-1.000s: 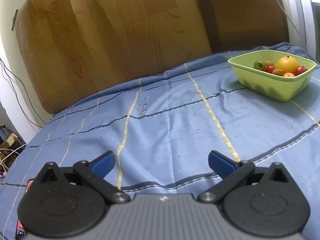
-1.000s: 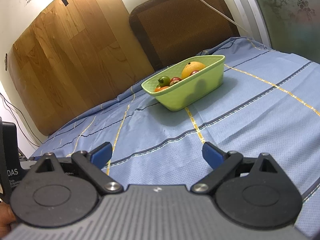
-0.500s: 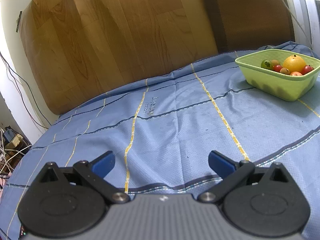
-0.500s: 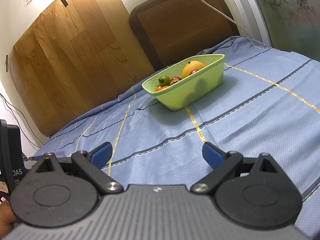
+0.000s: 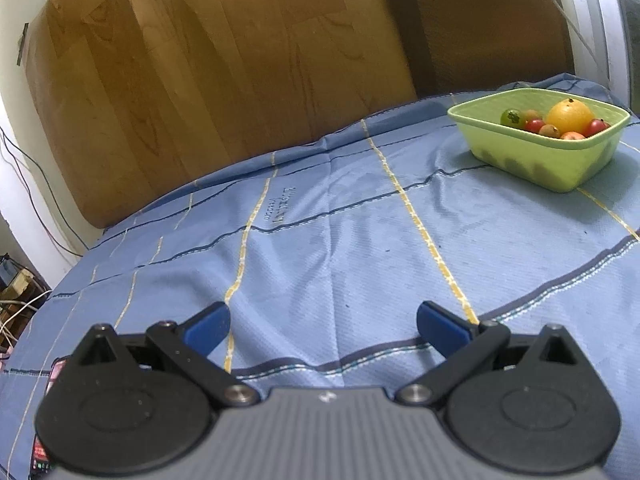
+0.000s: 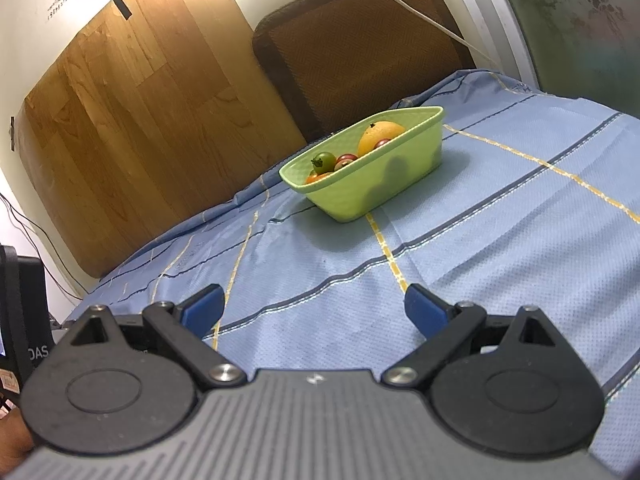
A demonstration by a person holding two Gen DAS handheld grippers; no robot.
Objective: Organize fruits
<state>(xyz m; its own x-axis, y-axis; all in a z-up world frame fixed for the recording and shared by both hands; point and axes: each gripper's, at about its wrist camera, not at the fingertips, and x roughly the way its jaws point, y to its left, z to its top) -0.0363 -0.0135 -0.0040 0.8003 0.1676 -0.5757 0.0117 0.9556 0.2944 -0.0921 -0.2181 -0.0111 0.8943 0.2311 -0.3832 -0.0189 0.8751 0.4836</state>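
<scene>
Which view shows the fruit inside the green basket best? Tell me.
Left wrist: it looks down into the green basket, showing the orange and small fruits. The right wrist view sits lower, so the near wall hides part of the fruit.

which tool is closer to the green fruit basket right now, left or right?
Right, as far as two separate views show. The right tool points almost straight at the green basket, which looms larger ahead. The left tool has it far off to its right, smaller. Both are open and empty.
</scene>
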